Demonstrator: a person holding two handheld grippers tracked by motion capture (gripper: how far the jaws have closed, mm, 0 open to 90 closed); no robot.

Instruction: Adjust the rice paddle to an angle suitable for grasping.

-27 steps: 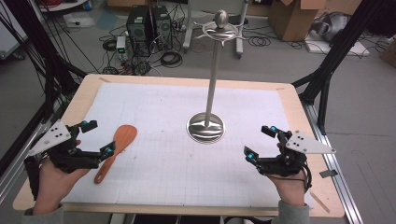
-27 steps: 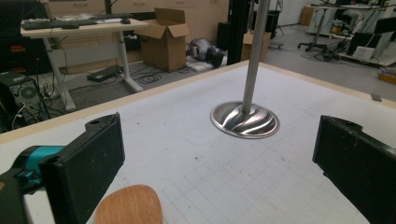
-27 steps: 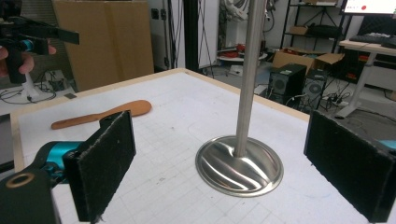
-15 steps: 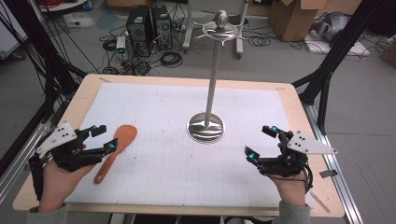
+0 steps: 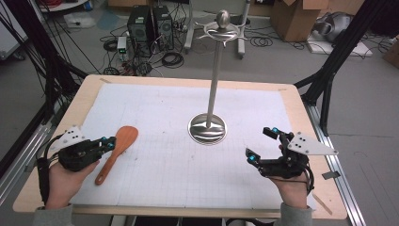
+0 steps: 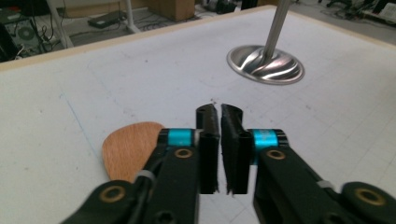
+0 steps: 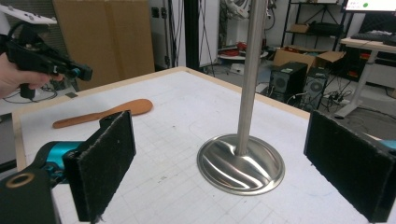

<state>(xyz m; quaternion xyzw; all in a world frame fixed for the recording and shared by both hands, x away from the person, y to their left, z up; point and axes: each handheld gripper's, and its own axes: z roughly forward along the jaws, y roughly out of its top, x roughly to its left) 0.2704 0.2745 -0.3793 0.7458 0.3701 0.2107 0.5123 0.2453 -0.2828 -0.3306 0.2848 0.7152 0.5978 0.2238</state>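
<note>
Wooden table [image 5: 84, 101], white gridded mat [image 5: 160, 113] on it, wooden spatula [image 5: 117, 153], steel stand [image 5: 207, 128]

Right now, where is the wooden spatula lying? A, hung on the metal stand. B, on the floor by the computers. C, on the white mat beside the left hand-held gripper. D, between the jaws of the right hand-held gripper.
C: the wooden spatula lies flat on the white mat, just by the shut left hand-held gripper, apart from the metal stand.
</note>
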